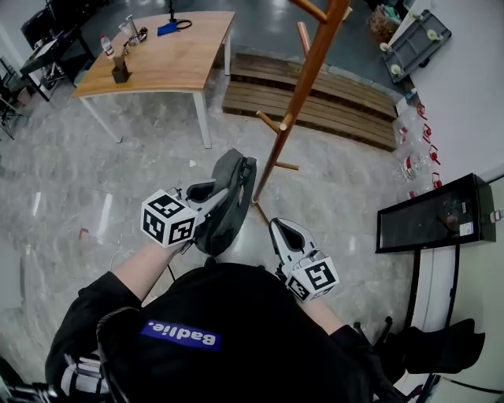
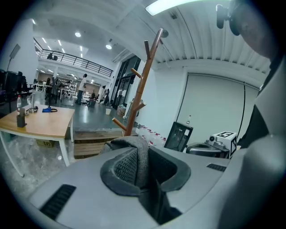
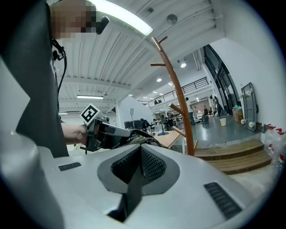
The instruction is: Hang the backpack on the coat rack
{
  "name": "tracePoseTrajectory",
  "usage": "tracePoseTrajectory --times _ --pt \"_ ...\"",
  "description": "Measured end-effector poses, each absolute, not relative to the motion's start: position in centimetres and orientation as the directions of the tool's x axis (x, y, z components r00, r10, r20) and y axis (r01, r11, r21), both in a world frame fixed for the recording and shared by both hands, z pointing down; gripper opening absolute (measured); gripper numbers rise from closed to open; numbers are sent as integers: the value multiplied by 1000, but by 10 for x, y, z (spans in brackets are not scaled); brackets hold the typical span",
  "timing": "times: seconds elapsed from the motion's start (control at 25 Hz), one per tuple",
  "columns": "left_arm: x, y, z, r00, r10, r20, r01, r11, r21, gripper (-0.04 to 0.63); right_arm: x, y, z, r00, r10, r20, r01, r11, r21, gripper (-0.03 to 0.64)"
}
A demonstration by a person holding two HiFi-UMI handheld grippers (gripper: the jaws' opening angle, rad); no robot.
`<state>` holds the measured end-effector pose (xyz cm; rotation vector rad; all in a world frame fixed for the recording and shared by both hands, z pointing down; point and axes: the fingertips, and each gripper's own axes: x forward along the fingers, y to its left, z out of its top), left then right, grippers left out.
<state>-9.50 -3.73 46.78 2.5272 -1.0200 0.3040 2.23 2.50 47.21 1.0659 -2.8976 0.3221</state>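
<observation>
Grey fabric of the backpack (image 2: pixel 132 147) fills the gap between the jaws of the left gripper (image 2: pixel 149 172), which are clamped onto a fold or strap near the bag's top. From the head view the rest of the bag hangs down below and just beyond those jaws, clear of the floor (image 1: pixel 118 181). The right gripper (image 3: pixel 139 172) is level beside it with its jaws drawn together on nothing. The bag and the left gripper lie off to the left of those jaws. The wooden coat rack (image 1: pixel 303 86) stands ahead of both pairs of jaws, apart from them and rising well above them. One short peg (image 1: pixel 272 122) angles out low on the pole on the near side, and another (image 1: pixel 309 9) sits much higher. I judge this to be the carry-and-lift step: the bag is gripped and on its way to the rack, but nothing is hooked yet. The next move calls for raising the left jaws until the held strap is above a peg tip. They then push forward so the strap's loop passes over the peg, and lower it before letting go. Whether the gripped part forms an open loop cannot be told. The empty right jaws may need to spread or steady it. The desk (image 1: pixel 169 59) beyond plays no part.
</observation>
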Motion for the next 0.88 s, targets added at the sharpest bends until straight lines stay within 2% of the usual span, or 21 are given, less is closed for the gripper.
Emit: tracePoseTrajectory --times 0.48,0.88 --pt "-144 -106 436 620 -706 342 -782 -587 208 75 47 10 475 -788 -608 96 -614 766 -192 8" --pt "-157 -153 416 566 -761 316 -824 -538 179 74 62 -3 486 -826 -555 104 -563 796 -225 8"
